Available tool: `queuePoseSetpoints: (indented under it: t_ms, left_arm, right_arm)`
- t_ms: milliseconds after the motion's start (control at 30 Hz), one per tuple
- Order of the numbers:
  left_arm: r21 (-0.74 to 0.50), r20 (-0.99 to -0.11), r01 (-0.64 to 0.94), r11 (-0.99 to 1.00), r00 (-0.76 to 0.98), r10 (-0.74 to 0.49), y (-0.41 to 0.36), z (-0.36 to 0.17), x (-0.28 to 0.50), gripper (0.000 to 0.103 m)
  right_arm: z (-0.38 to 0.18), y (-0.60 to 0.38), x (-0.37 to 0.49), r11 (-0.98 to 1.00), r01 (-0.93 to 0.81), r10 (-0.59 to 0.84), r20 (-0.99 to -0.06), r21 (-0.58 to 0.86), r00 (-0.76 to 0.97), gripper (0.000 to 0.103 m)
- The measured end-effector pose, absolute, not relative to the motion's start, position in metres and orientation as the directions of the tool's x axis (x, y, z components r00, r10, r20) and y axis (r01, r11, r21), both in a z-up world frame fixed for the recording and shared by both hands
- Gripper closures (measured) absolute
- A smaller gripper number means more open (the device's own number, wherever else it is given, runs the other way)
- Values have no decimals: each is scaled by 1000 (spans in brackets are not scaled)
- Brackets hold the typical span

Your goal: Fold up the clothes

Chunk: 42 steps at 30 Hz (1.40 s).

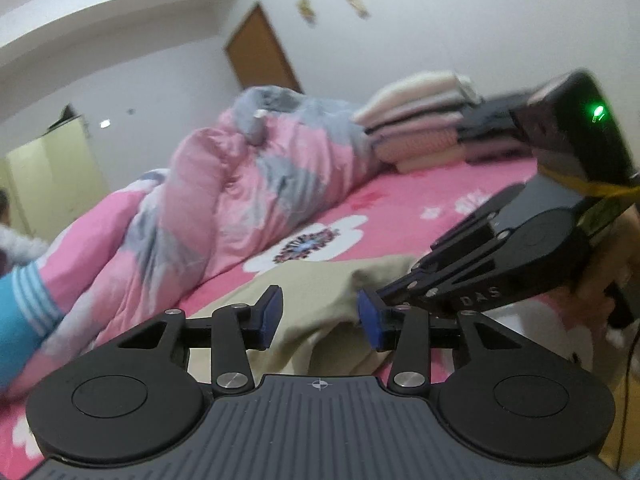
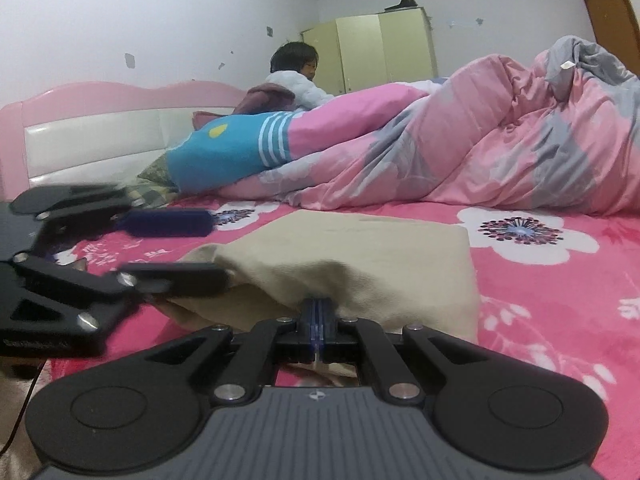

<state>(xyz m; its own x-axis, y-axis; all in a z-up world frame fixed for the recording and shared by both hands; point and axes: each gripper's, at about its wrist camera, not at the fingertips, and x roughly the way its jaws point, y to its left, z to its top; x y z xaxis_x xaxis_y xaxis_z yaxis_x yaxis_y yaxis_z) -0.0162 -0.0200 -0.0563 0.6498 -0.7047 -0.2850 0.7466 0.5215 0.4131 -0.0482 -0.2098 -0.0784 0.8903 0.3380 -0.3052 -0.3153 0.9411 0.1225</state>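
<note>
A beige garment (image 2: 360, 256) lies partly folded on the pink flowered bed sheet (image 2: 552, 320). My right gripper (image 2: 318, 320) is shut on the garment's near edge and lifts it slightly. In the left wrist view the same garment (image 1: 320, 292) lies just past my left gripper (image 1: 320, 316), which is open with its blue pads apart over the cloth. My right gripper (image 1: 384, 292) comes in from the right there, pinching the garment. My left gripper (image 2: 176, 248) also shows open at the left of the right wrist view.
A bunched pink and grey quilt (image 2: 480, 152) lies across the far side of the bed. A child (image 2: 296, 76) sits by the pink headboard (image 2: 100, 120). Folded clothes (image 1: 420, 120) are stacked at the bed's far end. A yellow wardrobe (image 2: 380, 48) stands behind.
</note>
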Motion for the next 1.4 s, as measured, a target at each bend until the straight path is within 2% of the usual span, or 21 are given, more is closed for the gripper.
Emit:
queuePoseSetpoints:
  t_ms: [133,267,300,333,367,400,433,500,600,700,833,900,1033,1133,1200,1300,1400]
  left_arm:
    - [447,-379,779,440,610,-696,-42,-63,1,61]
    - [513,-420,768,383,614,-669,-51,-70,6,68]
    - [524,-424,767,370,611,-668,-52,-70,6,69]
    - [534,-429,767,356,609,-667,-53,-71,6,69]
    - [546,-433,765,343,608,-666,-54,-72,6,70]
    - [566,-430,756,329,611,-665,-55,-73,4,73]
    - [586,-425,746,316,615,-664,-56,-74,2,75]
    - [633,-396,713,302,633,-665,-58,-75,-3,85]
    - [692,-351,663,285,655,-669,-59,-79,-9,90]
    - [739,-314,617,269,670,-673,-58,-82,-15,91]
    - [795,-263,553,249,685,-679,-57,-86,-21,92]
    - [798,-259,550,247,682,-684,-56,-87,-23,92]
    - [819,-212,516,253,681,-701,-56,-86,-28,93]
    - [822,-215,514,245,678,-703,-56,-92,-30,94]
    - [826,-250,523,209,672,-697,-57,-105,-31,94]
    - [865,-255,479,148,675,-693,-57,-131,-36,94]
    - [860,-239,481,171,675,-698,-54,-131,-37,94]
  right_arm:
    - [-75,-214,-54,938,-342,343,-312,60,886,101]
    - [-69,-219,-63,929,-370,348,-315,-13,883,98]
    - [-63,-222,-67,925,-379,350,-307,-38,885,88]
    - [-58,-226,-71,919,-390,357,-293,-61,887,70]
    - [-52,-229,-72,911,-403,365,-281,-90,888,59]
    - [-47,-231,-72,902,-415,372,-270,-122,888,50]
    - [-44,-232,-70,890,-428,378,-272,-155,885,48]
    - [-42,-228,-60,856,-462,384,-312,-232,869,48]
    - [-51,-214,-46,788,-506,377,-374,-350,847,49]
    - [-60,-203,-36,751,-513,354,-402,-417,844,55]
    - [-65,-196,-34,762,-476,319,-386,-439,866,69]
    - [-68,-193,-38,769,-454,300,-373,-450,878,73]
    - [-70,-185,-45,775,-365,228,-310,-516,923,86]
    - [-80,-164,-58,701,-233,140,-190,-674,972,87]
    - [-104,-152,-61,596,-176,90,-153,-783,984,87]
    - [-138,-143,-70,434,-127,43,-121,-892,992,85]
    - [-131,-151,-87,454,-162,39,-162,-876,986,77]
